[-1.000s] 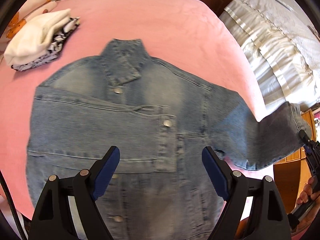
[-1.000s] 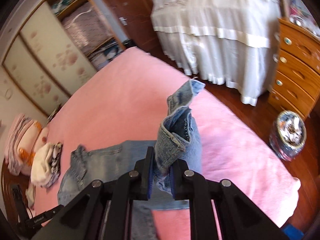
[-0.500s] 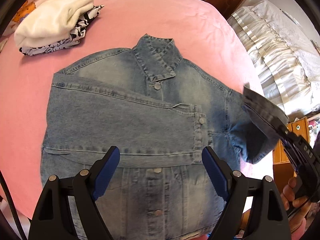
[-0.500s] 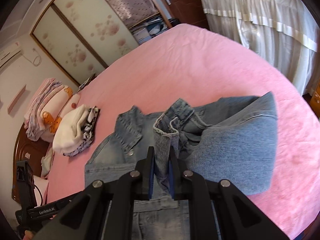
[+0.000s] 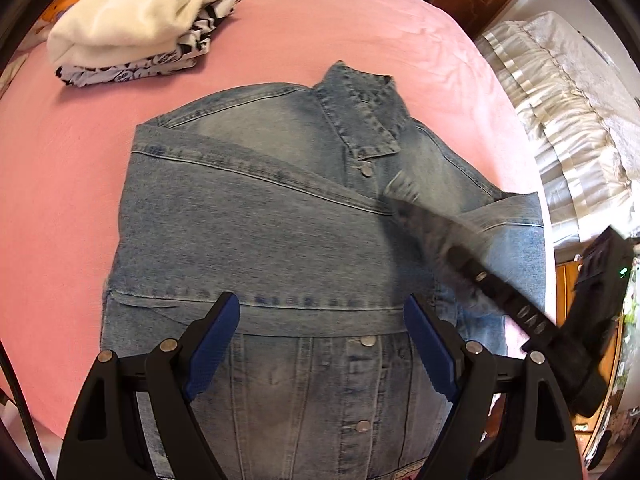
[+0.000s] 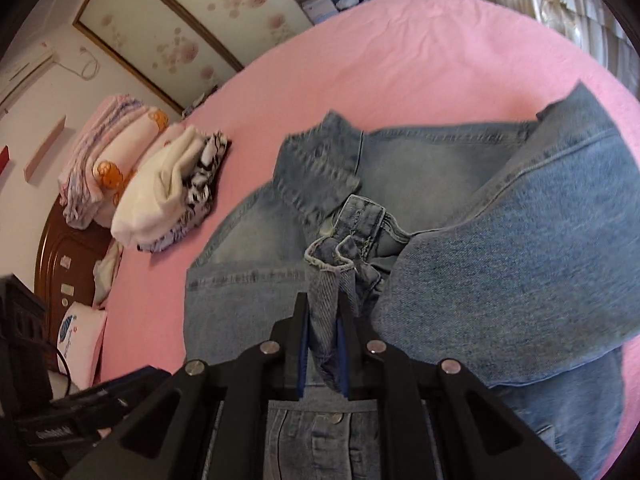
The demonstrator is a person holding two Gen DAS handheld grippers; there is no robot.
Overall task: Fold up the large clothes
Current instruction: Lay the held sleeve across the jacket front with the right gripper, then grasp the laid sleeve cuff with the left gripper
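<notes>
A light-blue denim jacket (image 5: 280, 240) lies front up on the pink bed (image 5: 80, 184), collar away from me, its left sleeve folded across the chest. My left gripper (image 5: 322, 340) hovers open over the jacket's lower front, nothing between its blue pads. My right gripper (image 6: 323, 320) is shut on the cuff (image 6: 332, 276) of the right sleeve (image 6: 520, 264), which is carried over the jacket's chest. In the left wrist view the right gripper (image 5: 448, 248) comes in blurred from the right with the cuff.
A folded pile of white and black-patterned clothes (image 5: 136, 28) sits on the bed beyond the jacket's left shoulder. Pink bedding (image 6: 104, 160) is stacked by the wooden headboard. A second bed with white frilled cover (image 5: 568, 128) stands to the right, and a wardrobe (image 6: 168, 32) behind.
The right gripper has swung the sleeve from beyond the bed's right edge in over the jacket's chest and lowered it. The left gripper has shifted over the jacket, still open.
</notes>
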